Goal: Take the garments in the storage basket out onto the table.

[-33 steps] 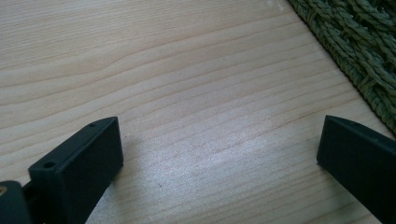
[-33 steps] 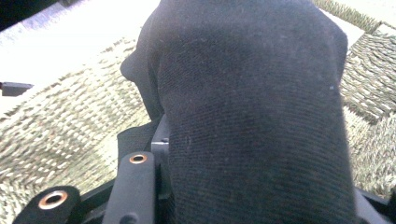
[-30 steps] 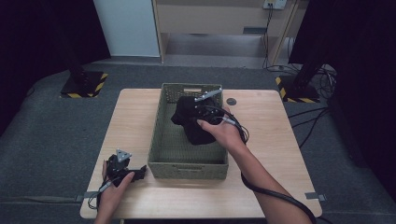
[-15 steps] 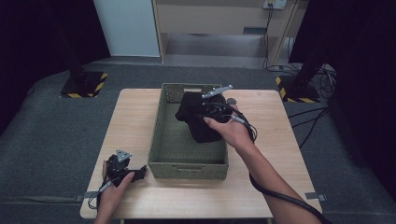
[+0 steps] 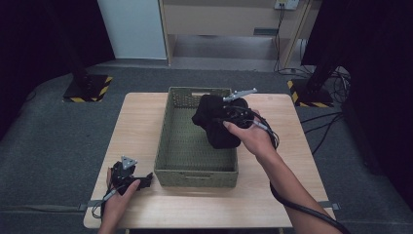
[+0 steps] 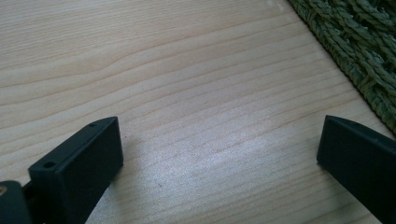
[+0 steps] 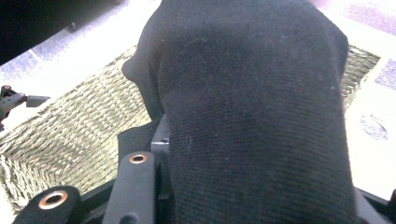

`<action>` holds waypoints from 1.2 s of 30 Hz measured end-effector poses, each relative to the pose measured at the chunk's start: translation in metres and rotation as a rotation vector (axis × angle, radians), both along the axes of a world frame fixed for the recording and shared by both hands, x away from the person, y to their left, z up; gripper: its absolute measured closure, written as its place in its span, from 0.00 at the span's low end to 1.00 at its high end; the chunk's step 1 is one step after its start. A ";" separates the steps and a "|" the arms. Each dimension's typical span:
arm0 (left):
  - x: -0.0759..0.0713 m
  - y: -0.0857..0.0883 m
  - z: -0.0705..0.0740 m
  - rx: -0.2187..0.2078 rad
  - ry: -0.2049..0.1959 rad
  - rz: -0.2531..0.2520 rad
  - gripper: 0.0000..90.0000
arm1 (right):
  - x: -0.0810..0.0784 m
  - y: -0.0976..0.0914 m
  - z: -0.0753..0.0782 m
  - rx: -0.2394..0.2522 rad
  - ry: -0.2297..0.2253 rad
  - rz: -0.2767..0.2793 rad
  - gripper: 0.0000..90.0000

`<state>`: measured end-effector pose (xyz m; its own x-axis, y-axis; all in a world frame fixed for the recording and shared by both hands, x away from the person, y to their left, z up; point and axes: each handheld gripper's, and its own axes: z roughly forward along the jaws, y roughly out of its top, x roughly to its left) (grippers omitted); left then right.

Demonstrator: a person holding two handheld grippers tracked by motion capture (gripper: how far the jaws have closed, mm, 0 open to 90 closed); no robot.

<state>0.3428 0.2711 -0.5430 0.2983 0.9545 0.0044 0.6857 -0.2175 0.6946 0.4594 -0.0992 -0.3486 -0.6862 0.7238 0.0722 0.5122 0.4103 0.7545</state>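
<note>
I hold the black cloth [image 5: 216, 124] clamped in the right gripper [image 5: 229, 114], lifted over the basket's [image 5: 195, 173] far right corner. Left gripper [image 5: 127, 176] fingers wide, resting on the table [image 5: 141, 122]. Next: carry the cloth clear of the rim.

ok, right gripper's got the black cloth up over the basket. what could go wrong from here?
1. The black cloth hangs in a loose bunch from the right gripper; its low end could drag on the woven basket wall and snag.
2. The cloth drapes over the jaws in the right gripper view, so the grip is hard to judge; it may slip.
3. The left gripper rests open on the table, not steadying the basket.
</note>
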 end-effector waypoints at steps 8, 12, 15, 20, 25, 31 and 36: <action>0.000 0.000 0.000 0.000 0.000 0.000 0.00 | -0.002 -0.012 0.010 0.013 -0.012 -0.014 0.64; 0.000 0.000 0.000 0.000 0.000 0.000 0.00 | -0.003 -0.019 0.013 0.016 -0.016 -0.021 0.64; 0.000 0.000 0.000 0.000 0.000 0.000 0.00 | -0.003 -0.024 0.014 0.019 -0.016 -0.029 0.64; 0.000 0.000 0.000 0.000 0.000 0.000 0.00 | -0.003 -0.032 0.016 0.025 -0.016 -0.042 0.64; 0.000 0.000 0.000 0.000 -0.001 0.000 0.00 | -0.003 -0.040 0.015 0.026 -0.012 -0.053 0.64; 0.000 0.000 0.000 0.000 -0.001 0.001 0.00 | -0.005 -0.049 0.013 0.030 -0.009 -0.065 0.64; 0.000 0.000 0.000 0.000 -0.001 0.001 0.00 | -0.005 -0.056 0.011 0.028 -0.004 -0.077 0.64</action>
<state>0.3428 0.2711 -0.5431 0.2976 0.9547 0.0046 0.6853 -0.2169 0.6952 0.4546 -0.1555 -0.3375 -0.6291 0.7720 0.0905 0.5386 0.3490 0.7669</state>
